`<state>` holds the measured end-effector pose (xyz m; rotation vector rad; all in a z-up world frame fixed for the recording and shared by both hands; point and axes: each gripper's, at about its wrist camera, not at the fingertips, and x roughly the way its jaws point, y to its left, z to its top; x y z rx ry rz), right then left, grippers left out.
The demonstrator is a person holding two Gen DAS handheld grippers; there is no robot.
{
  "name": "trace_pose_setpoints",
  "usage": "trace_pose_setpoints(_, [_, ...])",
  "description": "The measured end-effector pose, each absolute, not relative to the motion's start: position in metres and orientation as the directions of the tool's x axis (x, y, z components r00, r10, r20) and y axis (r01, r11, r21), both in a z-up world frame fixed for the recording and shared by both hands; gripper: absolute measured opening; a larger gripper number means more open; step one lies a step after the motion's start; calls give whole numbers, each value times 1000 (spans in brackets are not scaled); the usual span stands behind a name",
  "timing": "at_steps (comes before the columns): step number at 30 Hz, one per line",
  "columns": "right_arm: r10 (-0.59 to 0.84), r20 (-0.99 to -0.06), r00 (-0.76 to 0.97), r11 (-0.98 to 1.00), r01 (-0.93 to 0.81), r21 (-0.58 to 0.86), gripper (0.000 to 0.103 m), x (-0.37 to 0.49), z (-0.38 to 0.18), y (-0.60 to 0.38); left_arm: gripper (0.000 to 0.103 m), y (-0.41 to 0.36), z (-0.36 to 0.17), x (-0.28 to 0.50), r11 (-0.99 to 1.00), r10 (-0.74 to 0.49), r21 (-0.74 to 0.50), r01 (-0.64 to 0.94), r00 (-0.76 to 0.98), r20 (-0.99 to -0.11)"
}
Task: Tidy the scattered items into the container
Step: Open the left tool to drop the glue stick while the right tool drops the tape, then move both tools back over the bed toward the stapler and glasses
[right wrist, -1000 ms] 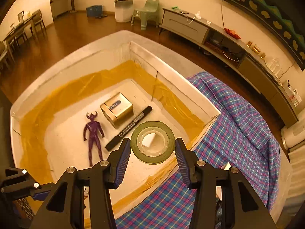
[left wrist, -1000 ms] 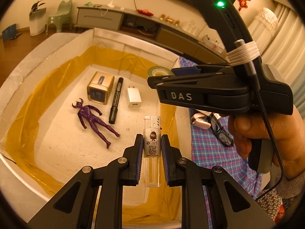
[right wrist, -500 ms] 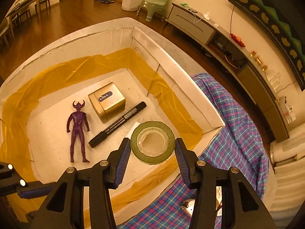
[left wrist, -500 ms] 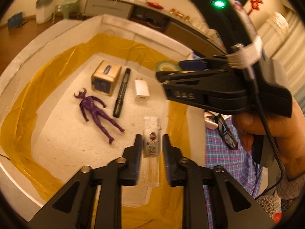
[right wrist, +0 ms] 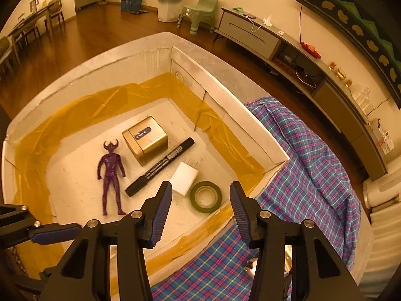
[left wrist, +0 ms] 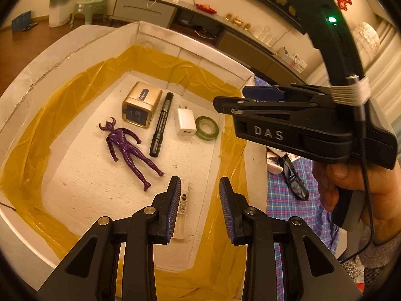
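Observation:
A white foam box lined with yellow film holds a purple figure, a gold tin, a black marker, a white charger, a green tape roll and a clear lighter. My left gripper is open above the lighter, which lies on the box floor. My right gripper is open above the tape roll, which lies flat beside the charger. The right gripper's body shows in the left wrist view.
A blue plaid cloth covers the surface right of the box. Black glasses and a small white item lie on the cloth. A TV cabinet, a green chair and wooden floor lie beyond.
Both grippers opened. The lighter dropped from the left gripper and the tape roll from the right gripper onto the box floor.

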<state>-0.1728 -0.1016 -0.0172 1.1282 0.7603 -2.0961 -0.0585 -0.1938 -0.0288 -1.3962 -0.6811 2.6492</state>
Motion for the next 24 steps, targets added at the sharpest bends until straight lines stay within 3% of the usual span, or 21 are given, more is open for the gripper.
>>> trace_pose_setpoints(7, [-312,-850,-423,-639,756,-142,50,-154,-6,-88,34,-190,-9,-48,-950,114,-273,152,-646,-754])
trace_pose_setpoints(13, [-441,-803,-401,-625,780,-47,50,-123,19,-65,34,-182,21,-32,-974,-2,-166,151,-746,-666])
trace_pose_setpoints(20, [-646,-674,-359,-578,807,123,49,-93,61,-12,34,-166,52,-14,-975,87,-218,33,-850,-520])
trace_pose_setpoints(24, [-695,-606,-388,-586,793,165,49,-84,80,29,34,-153,58,-15,-966,168,-255,-43,-855,-491])
